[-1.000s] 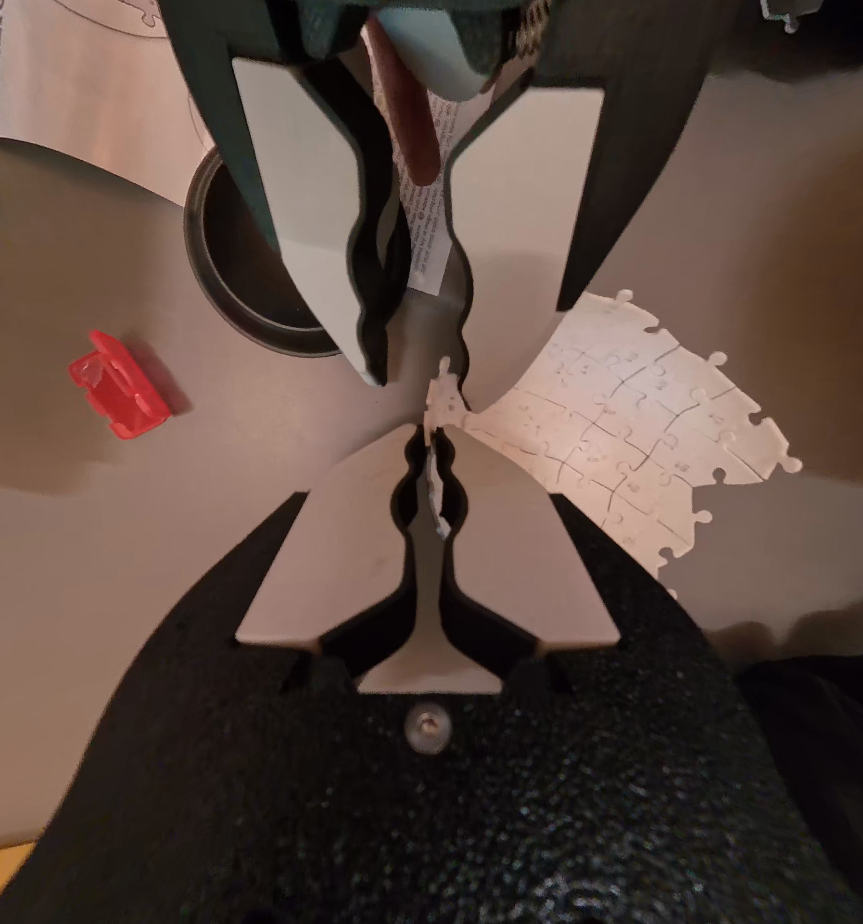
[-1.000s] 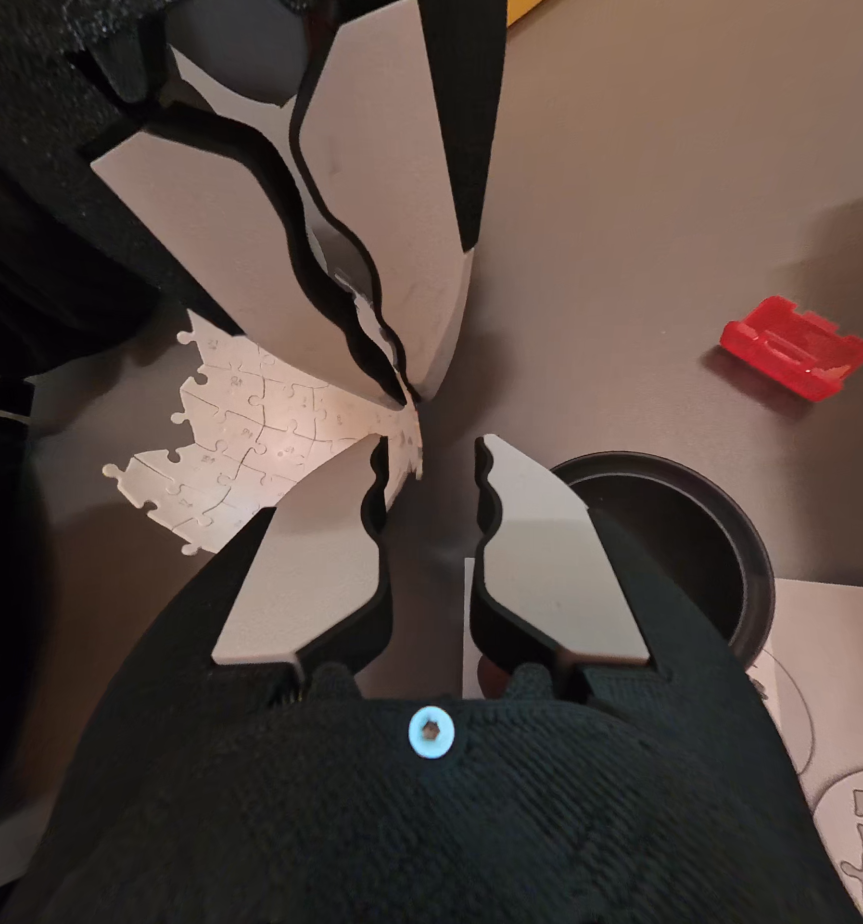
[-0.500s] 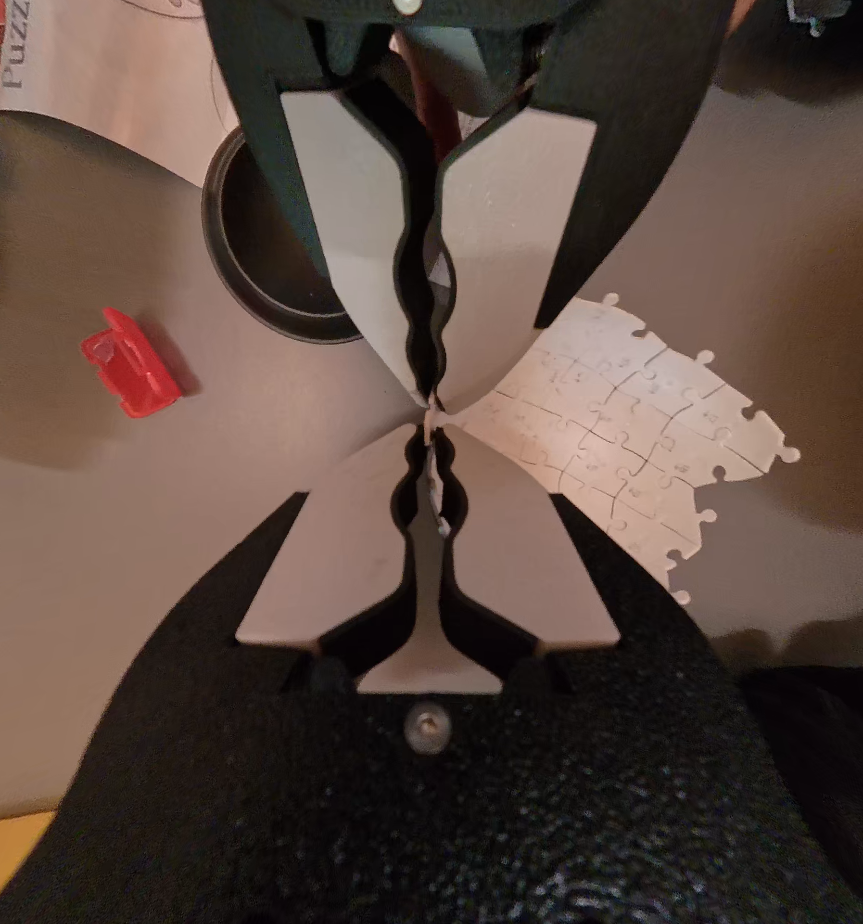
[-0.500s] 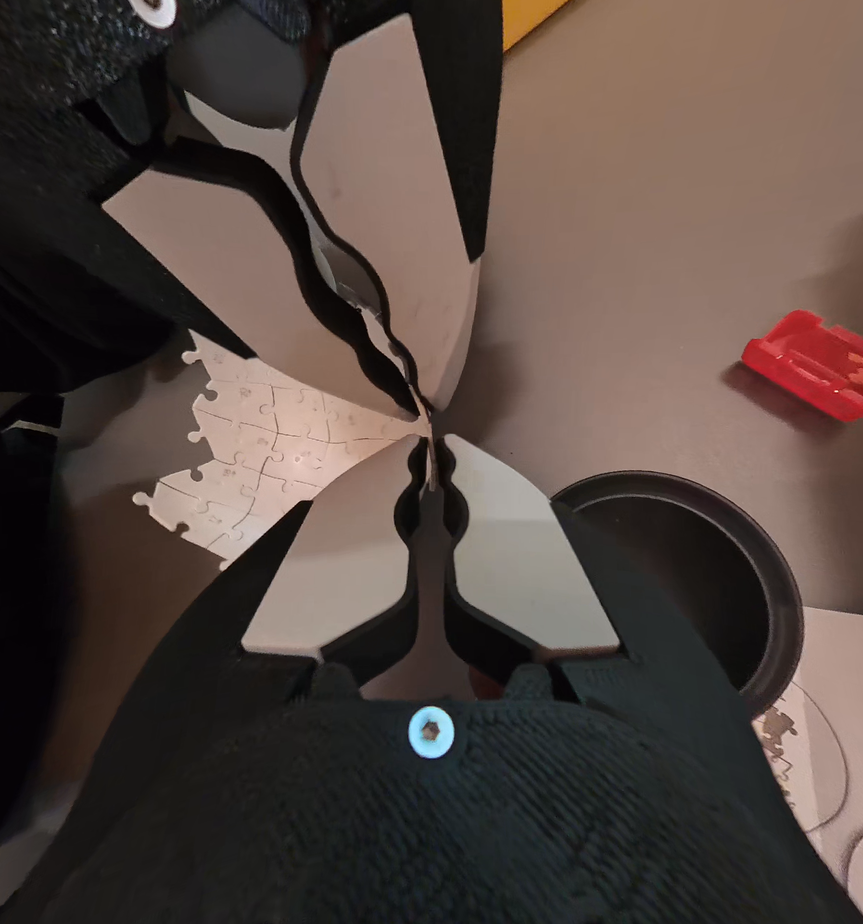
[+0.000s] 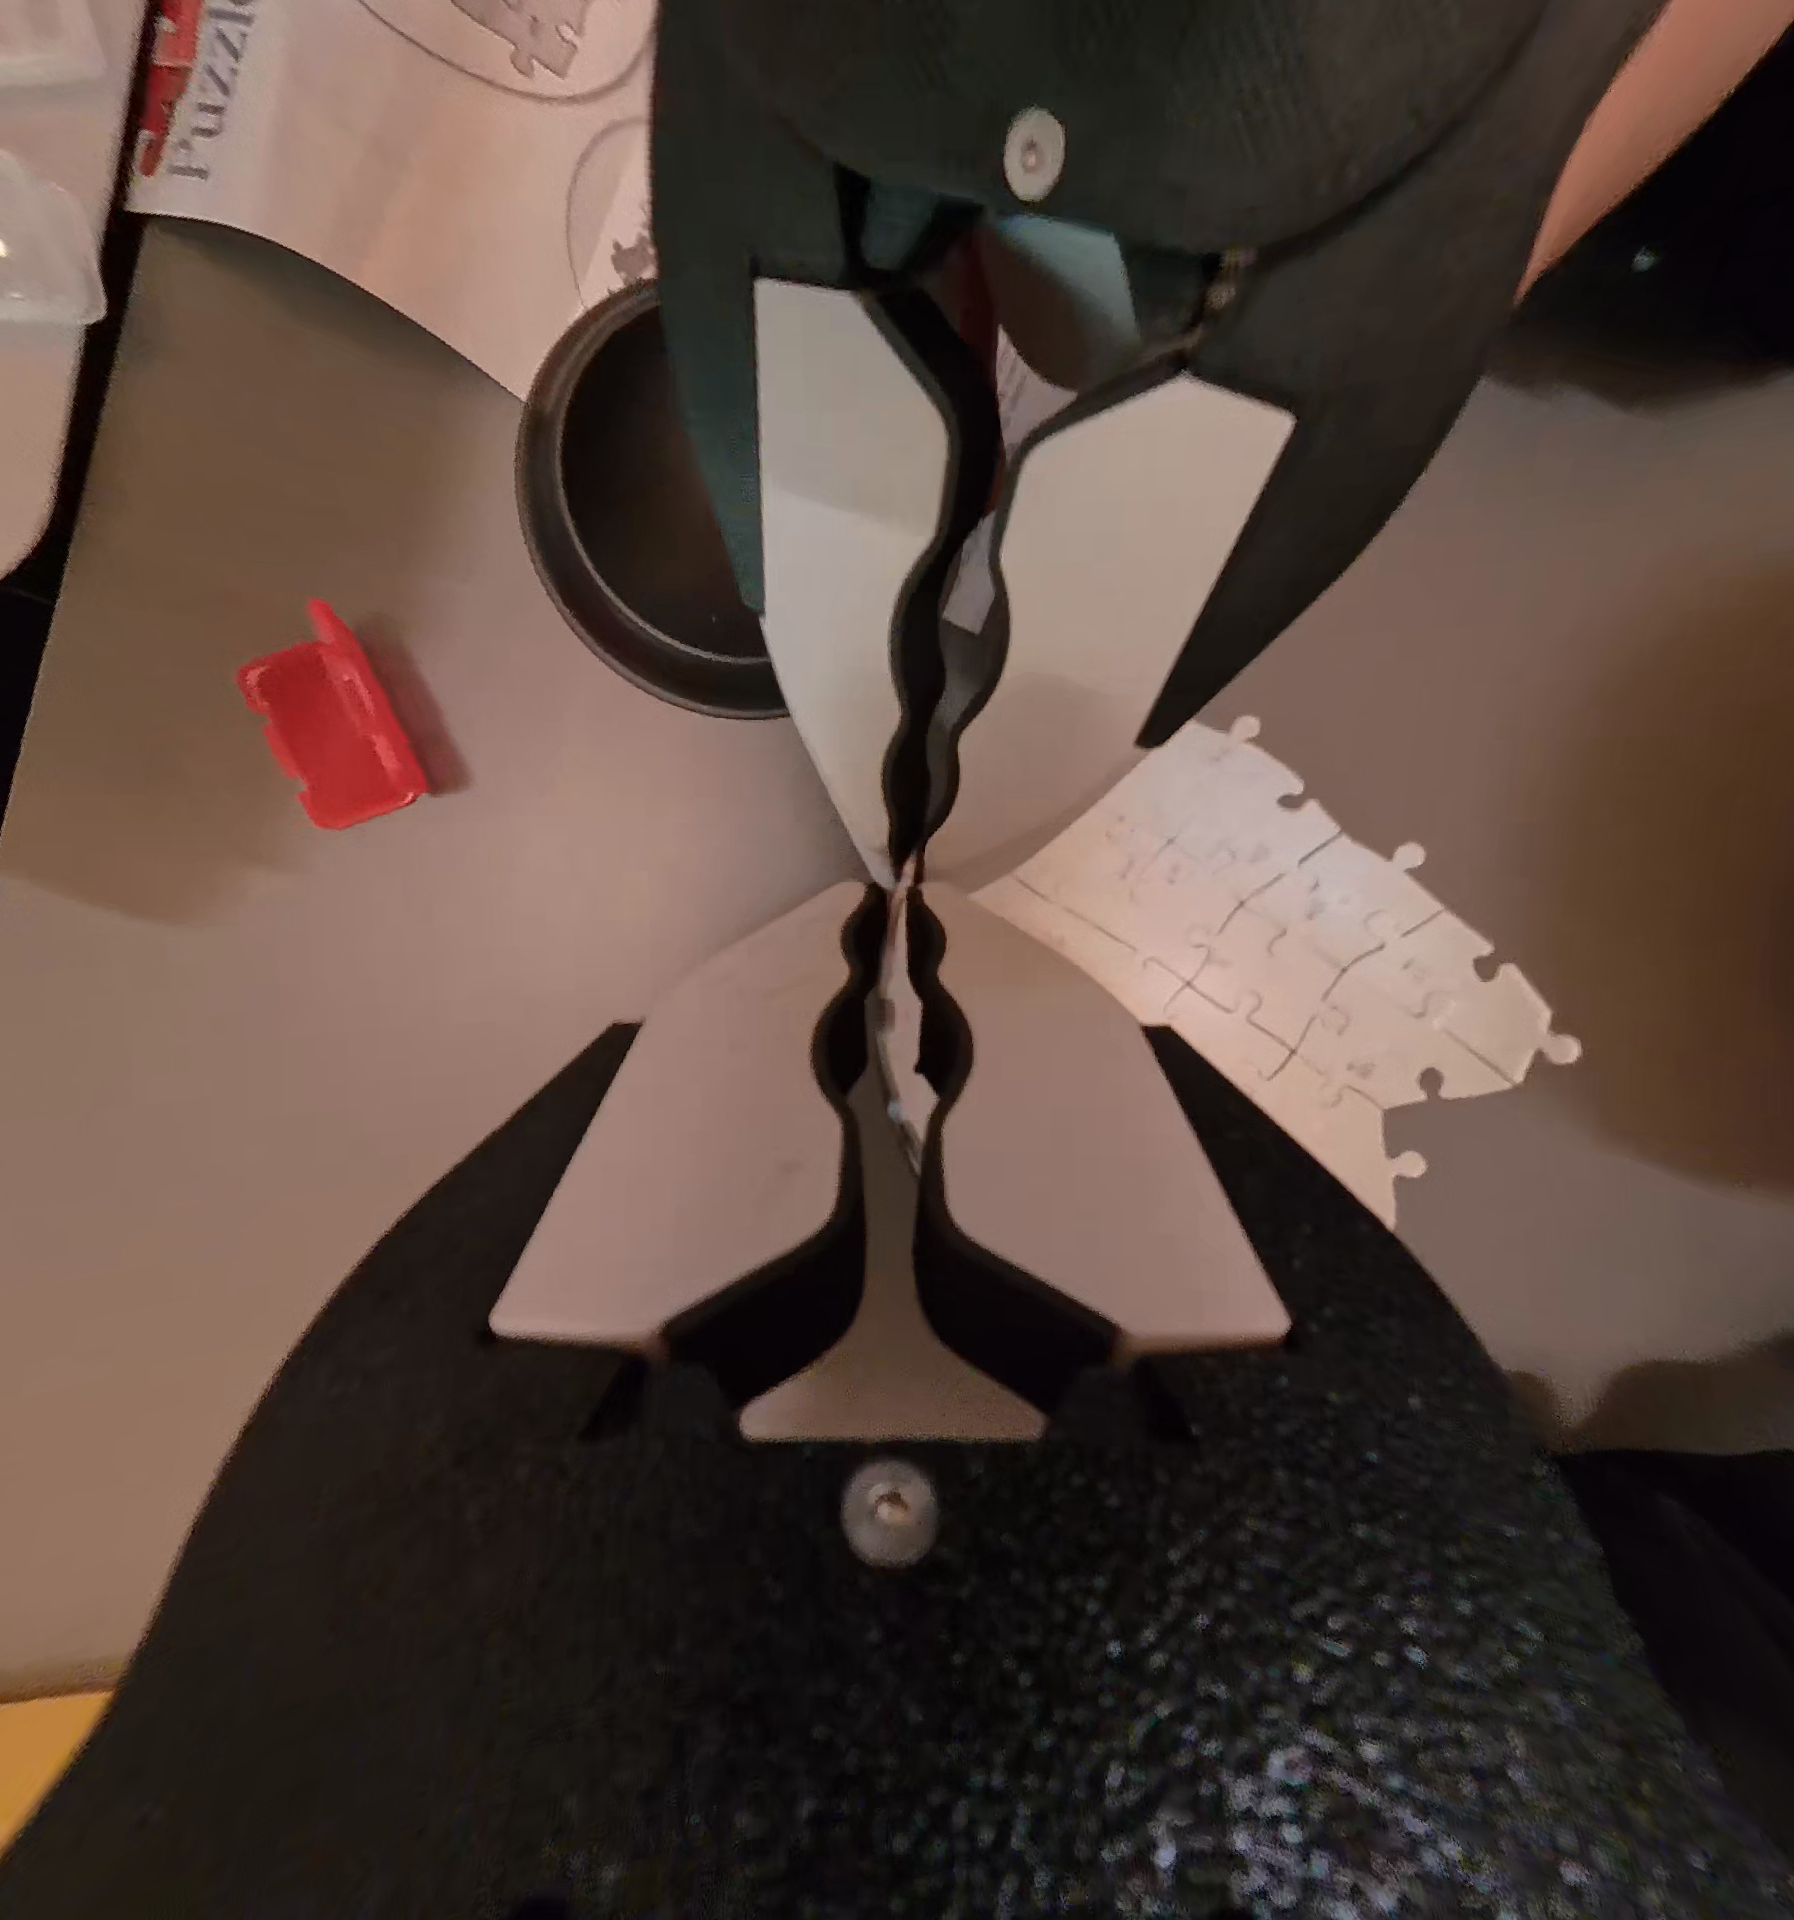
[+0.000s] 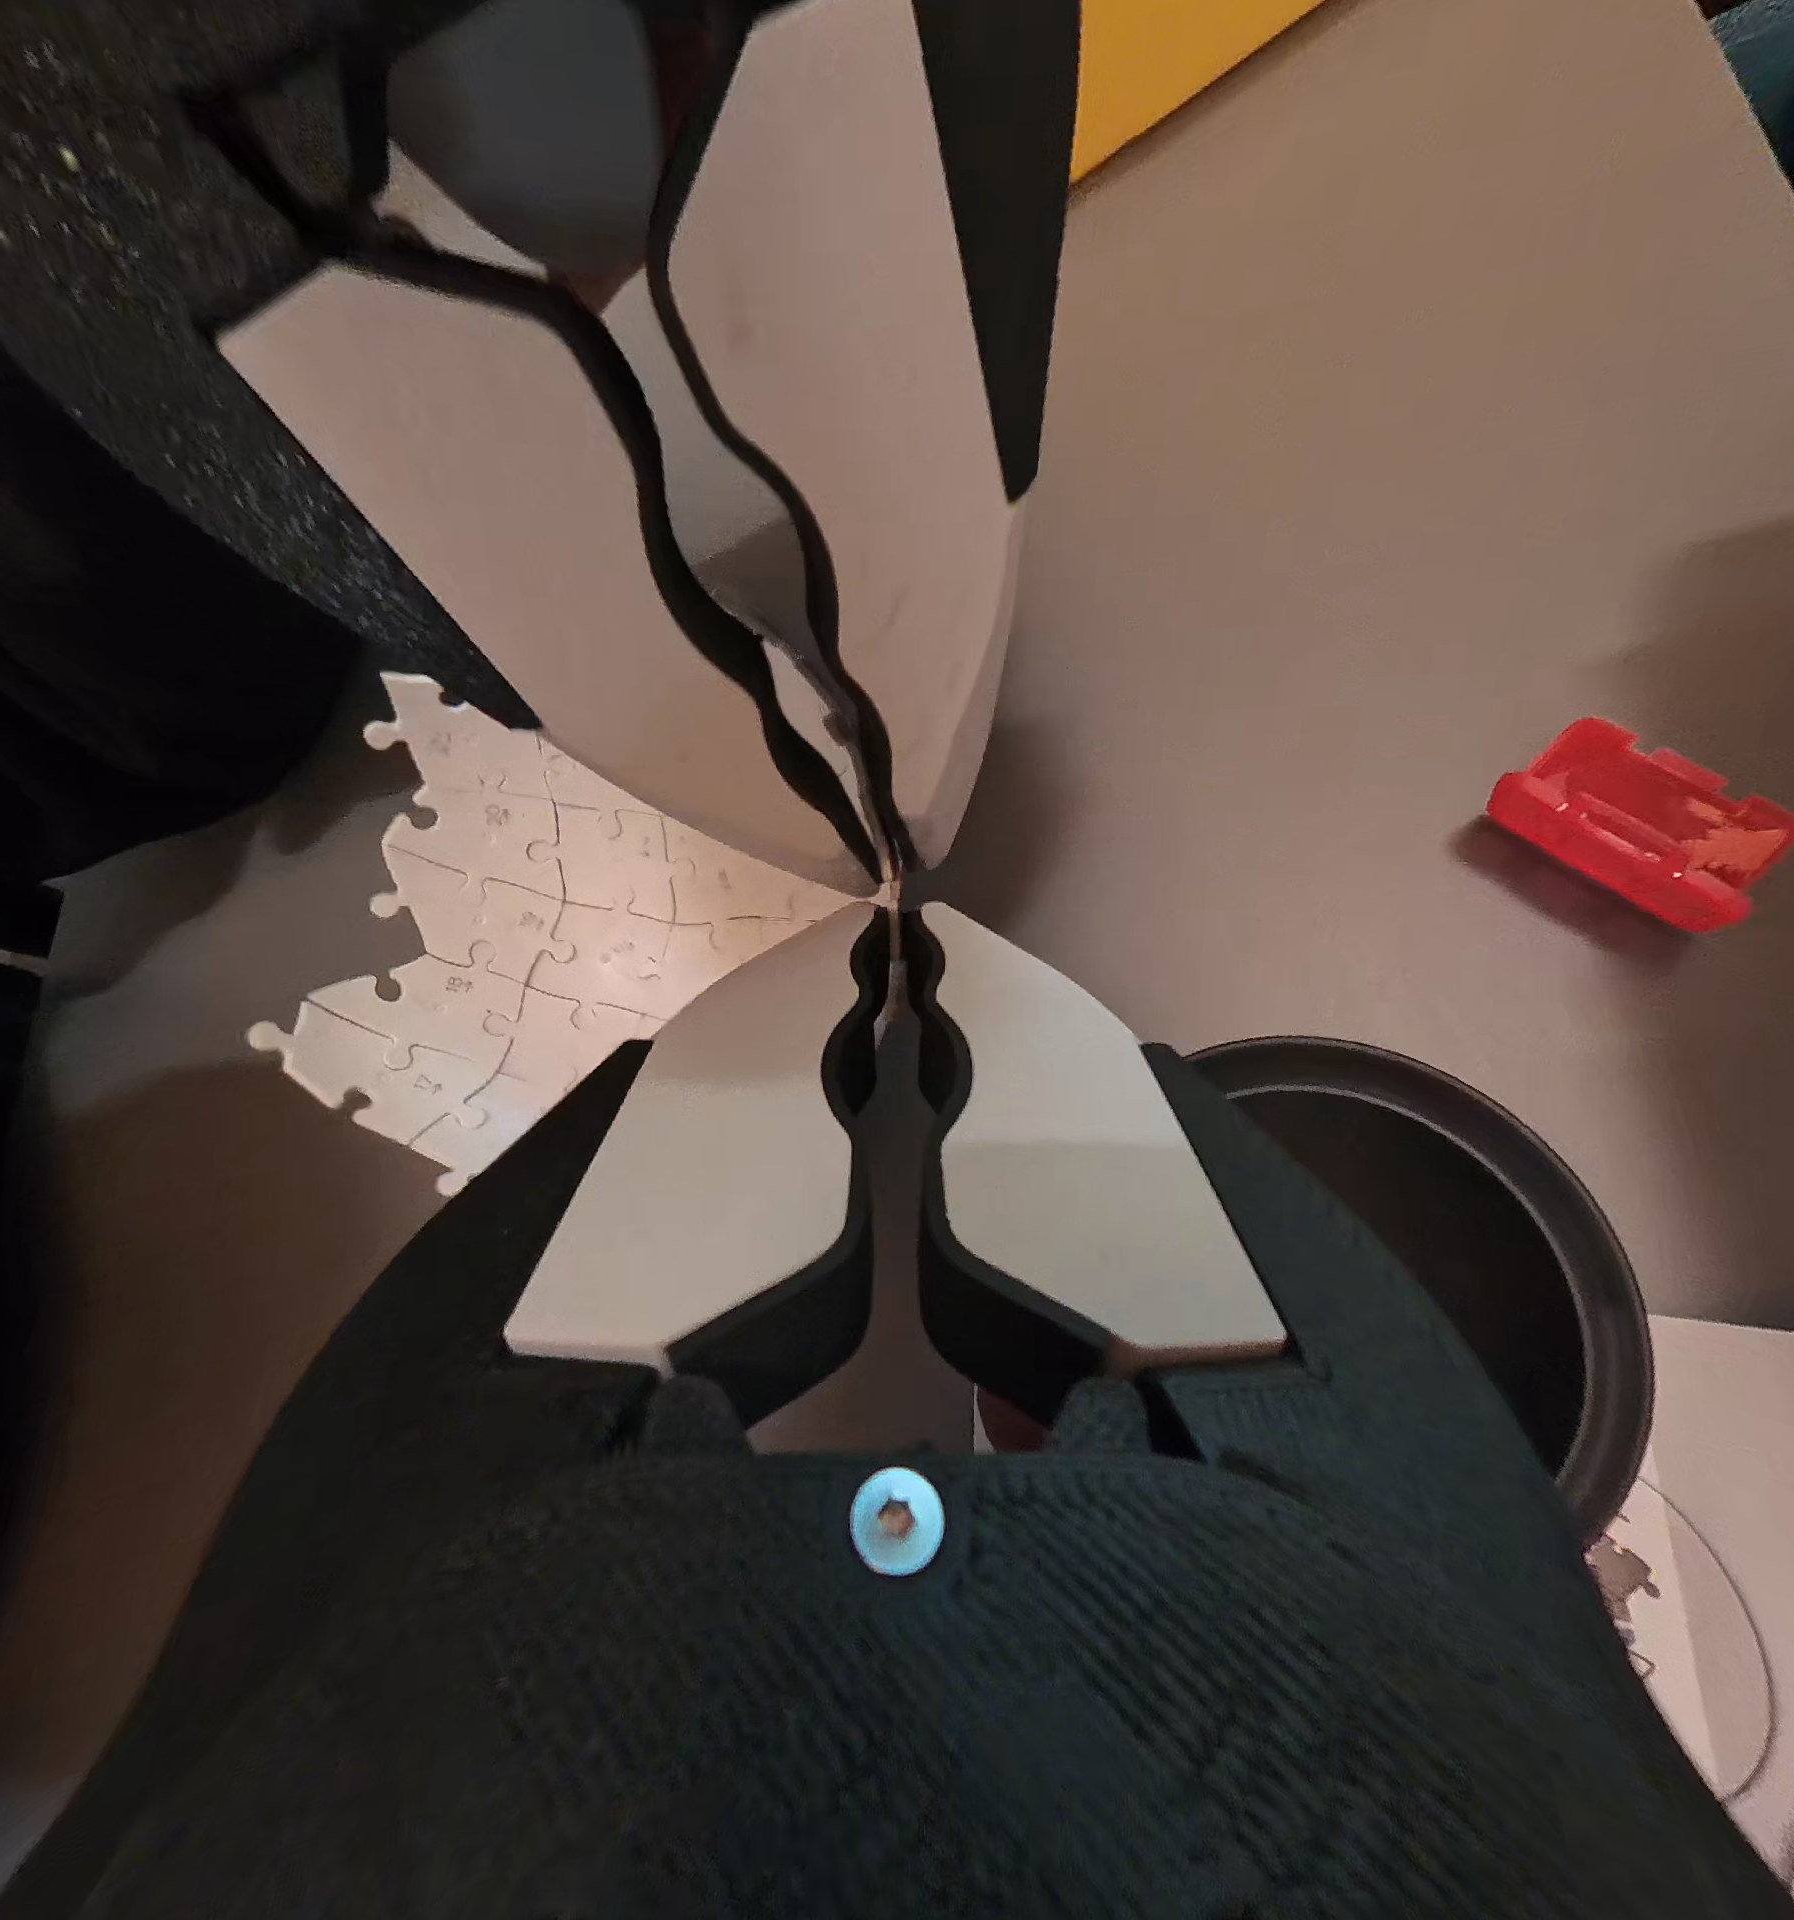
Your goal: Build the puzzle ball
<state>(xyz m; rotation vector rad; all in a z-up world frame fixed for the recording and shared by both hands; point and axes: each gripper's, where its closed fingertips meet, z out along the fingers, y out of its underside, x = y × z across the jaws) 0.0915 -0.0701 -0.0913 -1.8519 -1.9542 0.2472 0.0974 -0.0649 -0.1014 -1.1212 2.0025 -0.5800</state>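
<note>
From my left wrist view, my left gripper [image 5: 898,909] has its two pale fingers pressed together on the thin edge of the curved puzzle sheet [image 5: 1277,935], a white fan of joined pieces seen from its blank back. The sheet spreads away to the right above the grey table [image 5: 197,1039]. My right gripper [image 5: 908,862] comes down from the top, tip to tip with mine, also pinched on that same edge. To the left lie a small red plastic part [image 5: 337,717] and a black round stand [image 5: 623,540], partly hidden behind the right gripper. A printed paper sheet [image 5: 405,135] covers the top left.

From my right wrist view, my right gripper [image 6: 898,920] is closed on the sheet's edge, and the puzzle sheet [image 6: 519,935] fans out to the left. My left gripper [image 6: 888,847] reaches in from the upper left, its tips meeting mine. The red part [image 6: 1641,826] rests on the table at right, the black stand [image 6: 1475,1247] at lower right, beside the paper [image 6: 1755,1455].
</note>
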